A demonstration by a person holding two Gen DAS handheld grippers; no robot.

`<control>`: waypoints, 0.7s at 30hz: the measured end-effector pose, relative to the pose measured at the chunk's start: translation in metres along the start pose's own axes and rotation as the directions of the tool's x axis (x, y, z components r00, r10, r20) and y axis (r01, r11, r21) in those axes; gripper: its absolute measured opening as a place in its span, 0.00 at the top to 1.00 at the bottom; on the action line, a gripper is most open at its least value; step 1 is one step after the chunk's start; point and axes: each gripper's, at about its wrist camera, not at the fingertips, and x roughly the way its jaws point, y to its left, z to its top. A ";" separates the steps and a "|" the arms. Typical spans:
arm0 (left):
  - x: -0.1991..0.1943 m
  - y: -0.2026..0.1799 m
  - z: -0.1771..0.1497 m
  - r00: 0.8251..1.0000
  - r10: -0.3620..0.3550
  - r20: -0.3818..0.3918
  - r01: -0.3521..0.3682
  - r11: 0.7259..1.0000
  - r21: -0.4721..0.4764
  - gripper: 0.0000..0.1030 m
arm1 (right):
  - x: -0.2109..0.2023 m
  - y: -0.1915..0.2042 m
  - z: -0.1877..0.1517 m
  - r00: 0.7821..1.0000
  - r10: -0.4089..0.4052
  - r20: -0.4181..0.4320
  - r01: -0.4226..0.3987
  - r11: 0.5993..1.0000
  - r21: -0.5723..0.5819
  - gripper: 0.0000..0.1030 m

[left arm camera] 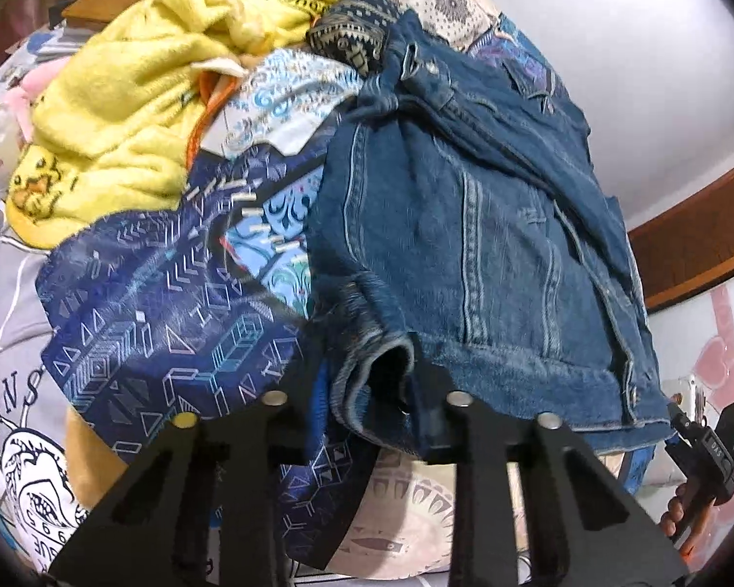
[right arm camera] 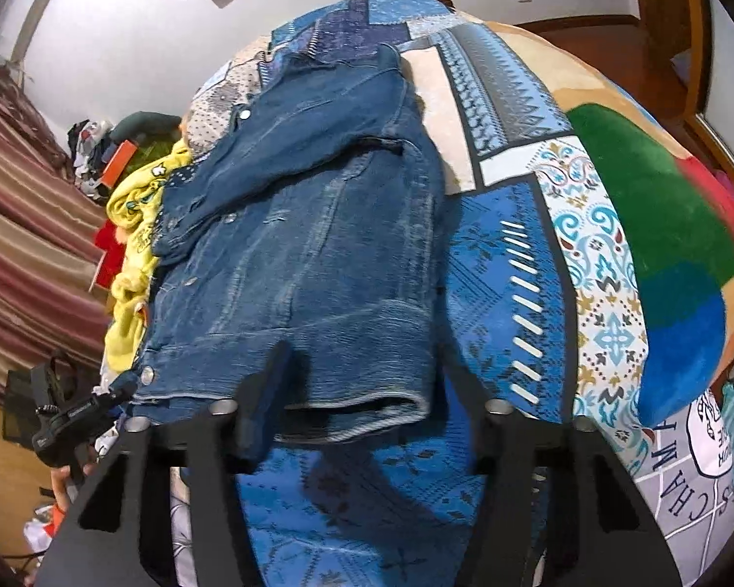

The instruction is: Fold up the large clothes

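A blue denim jacket (left arm camera: 489, 244) lies spread on a bed with a blue patchwork cover (left arm camera: 147, 318). In the left wrist view my left gripper (left arm camera: 374, 391) is shut on the jacket's near corner, a thick doubled cuff bunched between the fingers. In the right wrist view the jacket (right arm camera: 308, 244) stretches away from me, and my right gripper (right arm camera: 362, 391) is shut on the other end of its near hem, which sags open between the fingers. Each view catches the other gripper at its edge, held by a hand: the right one (left arm camera: 699, 440) and the left one (right arm camera: 68, 416).
A yellow fleece garment (left arm camera: 122, 112) is heaped beside the jacket on the left, also in the right wrist view (right arm camera: 132, 254). A green, blue and red blanket (right arm camera: 660, 244) lies to the right. A striped curtain (right arm camera: 24, 244) hangs beyond the bed, and a wooden frame (left arm camera: 699, 244) runs along the wall.
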 end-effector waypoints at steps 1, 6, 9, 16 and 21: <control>-0.001 -0.002 0.001 1.000 0.002 0.011 -0.003 1.000 0.006 0.80 | -0.001 0.003 0.000 1.000 -0.010 0.007 0.010 1.000 -0.006 0.63; -0.013 -0.023 0.010 0.996 0.036 0.080 -0.043 0.996 0.083 0.89 | -0.005 0.007 0.009 0.999 -0.005 0.033 0.006 1.000 -0.022 0.87; -0.024 -0.039 0.024 0.991 0.020 0.129 -0.037 0.990 0.134 0.89 | -0.010 0.014 0.018 0.997 0.021 0.075 -0.017 0.998 -0.054 0.88; -0.043 -0.073 0.071 0.974 -0.058 0.219 0.008 0.975 0.222 0.90 | -0.008 0.039 0.064 0.989 0.075 0.131 -0.056 0.988 -0.143 0.89; -0.051 -0.104 0.119 0.946 -0.095 0.310 0.006 0.961 0.275 0.90 | -0.004 0.060 0.115 0.976 0.077 0.204 -0.031 0.975 -0.219 0.89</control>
